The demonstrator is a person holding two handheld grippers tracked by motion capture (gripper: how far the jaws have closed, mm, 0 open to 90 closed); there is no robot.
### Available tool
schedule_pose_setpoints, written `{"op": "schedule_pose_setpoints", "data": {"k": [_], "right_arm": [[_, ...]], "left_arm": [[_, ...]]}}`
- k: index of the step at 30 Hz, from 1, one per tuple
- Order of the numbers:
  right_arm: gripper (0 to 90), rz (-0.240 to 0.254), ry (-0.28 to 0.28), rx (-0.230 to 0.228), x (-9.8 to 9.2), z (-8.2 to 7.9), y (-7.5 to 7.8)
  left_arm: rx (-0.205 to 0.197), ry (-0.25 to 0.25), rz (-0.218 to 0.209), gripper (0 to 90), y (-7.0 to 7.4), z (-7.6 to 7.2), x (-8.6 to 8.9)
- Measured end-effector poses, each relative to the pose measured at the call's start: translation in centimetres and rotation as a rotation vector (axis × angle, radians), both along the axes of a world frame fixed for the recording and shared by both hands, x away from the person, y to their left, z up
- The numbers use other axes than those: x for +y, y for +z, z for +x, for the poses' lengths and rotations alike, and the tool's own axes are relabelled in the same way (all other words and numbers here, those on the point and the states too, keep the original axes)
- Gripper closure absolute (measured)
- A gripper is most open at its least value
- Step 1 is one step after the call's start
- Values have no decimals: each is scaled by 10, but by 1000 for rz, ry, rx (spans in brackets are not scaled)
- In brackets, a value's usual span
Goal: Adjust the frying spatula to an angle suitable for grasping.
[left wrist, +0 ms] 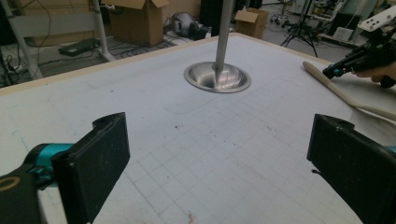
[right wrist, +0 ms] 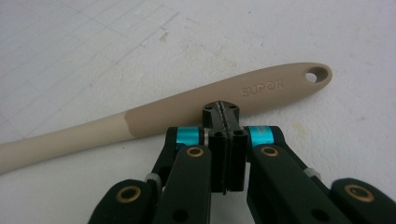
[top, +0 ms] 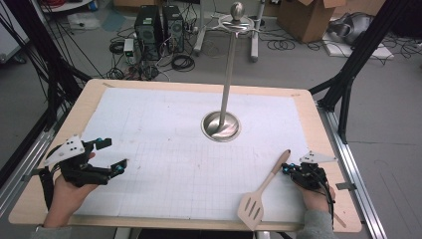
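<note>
Two grippers near the tabletop's (top: 94, 94) front edge: right gripper (right wrist: 221, 110) jaws pressed together, empty, tips at the spatula (top: 262, 188) handle by the front right corner; left gripper (top: 113, 155) wide. Judged pre-grasp; next, open and straddle the handle, stand (top: 221, 124) beyond

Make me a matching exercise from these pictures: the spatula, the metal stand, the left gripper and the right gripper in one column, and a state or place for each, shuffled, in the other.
Things:
1. spatula
2. metal stand
3. left gripper
4. right gripper

States or places:
A. jaws wide apart, nothing between them
B. lying flat on the white mat near the table's right edge
C. jaws shut, tips beside the handle
D. upright in the middle of the table on a round base

Pairs: 1-B, 2-D, 3-A, 4-C
</note>
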State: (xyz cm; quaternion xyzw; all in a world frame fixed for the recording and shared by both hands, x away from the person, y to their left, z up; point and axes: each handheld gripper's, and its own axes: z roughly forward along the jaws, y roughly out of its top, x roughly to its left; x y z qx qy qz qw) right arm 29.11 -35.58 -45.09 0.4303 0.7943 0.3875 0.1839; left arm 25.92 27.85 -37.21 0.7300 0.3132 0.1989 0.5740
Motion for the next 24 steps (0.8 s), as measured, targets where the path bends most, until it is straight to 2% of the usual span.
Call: {"op": "schedule_pose_setpoints", "data": {"k": [5, 24], "right_arm": [[900, 20, 18, -45, 5, 5, 2], [900, -5, 15, -60, 28, 24, 2]], "left_arm": [[18, 21, -2, 65, -2, -5, 5], [45, 51, 13, 63, -5, -17, 14]]}}
